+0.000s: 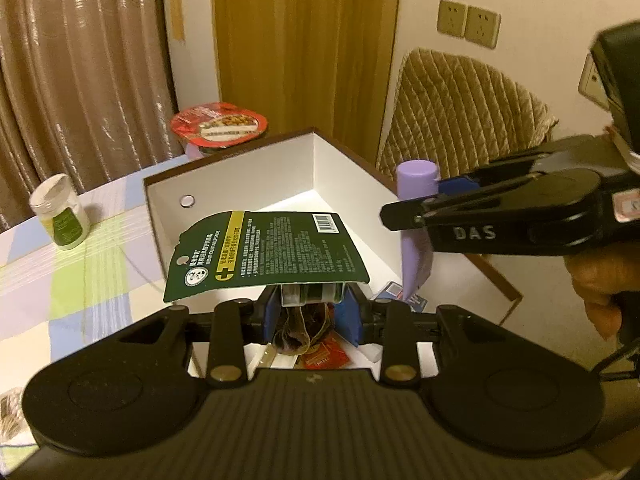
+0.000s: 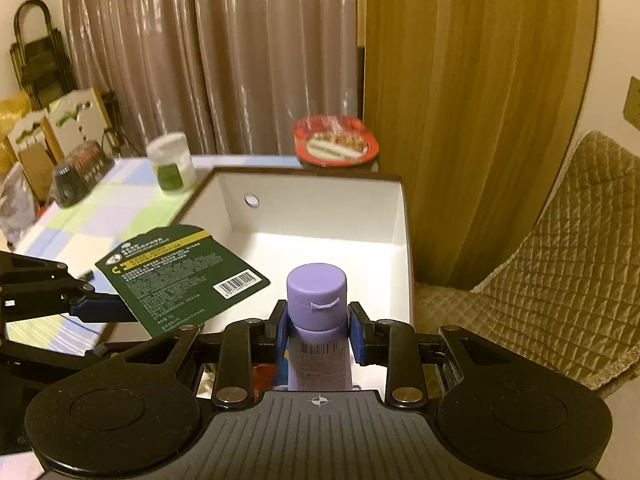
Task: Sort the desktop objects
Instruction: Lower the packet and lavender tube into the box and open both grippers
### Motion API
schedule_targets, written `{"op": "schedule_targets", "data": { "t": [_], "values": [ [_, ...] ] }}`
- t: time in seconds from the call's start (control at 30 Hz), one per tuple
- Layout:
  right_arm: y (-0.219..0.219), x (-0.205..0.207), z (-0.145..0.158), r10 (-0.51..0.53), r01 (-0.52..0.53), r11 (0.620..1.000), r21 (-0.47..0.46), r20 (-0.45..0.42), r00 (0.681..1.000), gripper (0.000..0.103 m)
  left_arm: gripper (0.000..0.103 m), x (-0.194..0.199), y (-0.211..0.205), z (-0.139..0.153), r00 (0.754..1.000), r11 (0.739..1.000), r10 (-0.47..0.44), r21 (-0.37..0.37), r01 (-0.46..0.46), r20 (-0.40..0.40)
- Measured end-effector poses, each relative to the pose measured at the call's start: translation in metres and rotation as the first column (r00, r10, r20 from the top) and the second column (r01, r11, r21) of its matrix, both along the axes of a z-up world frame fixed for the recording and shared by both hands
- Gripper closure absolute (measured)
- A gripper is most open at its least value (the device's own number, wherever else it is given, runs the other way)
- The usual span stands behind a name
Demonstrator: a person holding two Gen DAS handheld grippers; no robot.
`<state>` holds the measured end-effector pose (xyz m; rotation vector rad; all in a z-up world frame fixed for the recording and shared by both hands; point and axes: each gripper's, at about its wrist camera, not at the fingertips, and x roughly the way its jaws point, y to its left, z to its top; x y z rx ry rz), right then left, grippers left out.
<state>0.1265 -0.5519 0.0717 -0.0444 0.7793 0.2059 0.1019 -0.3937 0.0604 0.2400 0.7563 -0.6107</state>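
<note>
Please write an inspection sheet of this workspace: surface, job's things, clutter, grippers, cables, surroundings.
Surface: table with a checked cloth.
Job's things: green card pack held over the white box; purple tube held upright over the box; packets in the box.
Clutter: white jar, red-lidded bowl, dark tub.
Grippers: left gripper shut on the pack; right gripper shut on the tube.
Cables: one black cable at the right gripper.
Surroundings: curtains, wooden door, quilted chair, wall sockets.
</note>
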Motion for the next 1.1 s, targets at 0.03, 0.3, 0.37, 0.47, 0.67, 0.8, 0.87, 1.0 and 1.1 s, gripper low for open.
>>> {"op": "schedule_targets", "data": {
  "t": [0.03, 0.3, 0.37, 0.47, 0.67, 0.8, 0.87, 1.0, 1.1],
  "values": [
    [0.000, 0.003, -0.003, 0.002, -0.002, 1.000, -0.004, -0.007, 1.000, 0.074, 0.074, 0.003, -0.003, -0.004, 1.000, 1.000, -0.008, 0.013, 0.008, 0.000],
    [-0.002, 0.027, -0.026, 0.017, -0.019, 0.999, -0.038, -0.058, 0.998, 0.073, 0.072, 0.018, -0.018, -0.031, 0.999, 0.993, -0.033, 0.116, 0.035, -0.016],
    [-0.001, 0.031, -0.029, 0.024, -0.027, 0.999, -0.042, -0.064, 0.998, 0.073, 0.068, 0.018, -0.016, -0.031, 0.999, 0.993, -0.031, 0.117, 0.032, -0.015],
    [0.003, 0.035, -0.032, 0.040, -0.044, 0.998, -0.052, -0.073, 0.997, 0.073, 0.068, 0.018, -0.012, -0.030, 1.000, 0.993, -0.023, 0.112, 0.024, -0.010],
    [0.014, 0.047, -0.042, 0.074, -0.082, 0.993, -0.082, -0.101, 0.992, 0.073, 0.067, 0.011, 0.000, -0.021, 1.000, 0.996, -0.003, 0.088, 0.003, 0.000],
    [0.023, 0.054, -0.049, 0.103, -0.116, 0.988, -0.104, -0.119, 0.987, 0.073, 0.066, 0.007, 0.008, -0.015, 1.000, 0.997, 0.012, 0.074, -0.013, 0.007],
    [0.027, 0.057, -0.052, 0.115, -0.130, 0.985, -0.113, -0.128, 0.985, 0.073, 0.066, 0.005, 0.011, -0.012, 1.000, 0.997, 0.019, 0.068, -0.020, 0.013],
    [0.034, 0.058, -0.055, 0.134, -0.149, 0.981, -0.120, -0.127, 0.983, 0.073, 0.065, 0.002, 0.018, -0.006, 0.999, 0.998, 0.035, 0.059, -0.036, 0.023],
    [0.037, 0.058, -0.054, 0.143, -0.157, 0.980, -0.119, -0.119, 0.983, 0.073, 0.064, 0.001, 0.023, -0.002, 0.998, 0.998, 0.048, 0.050, -0.050, 0.028]
  ]
}}
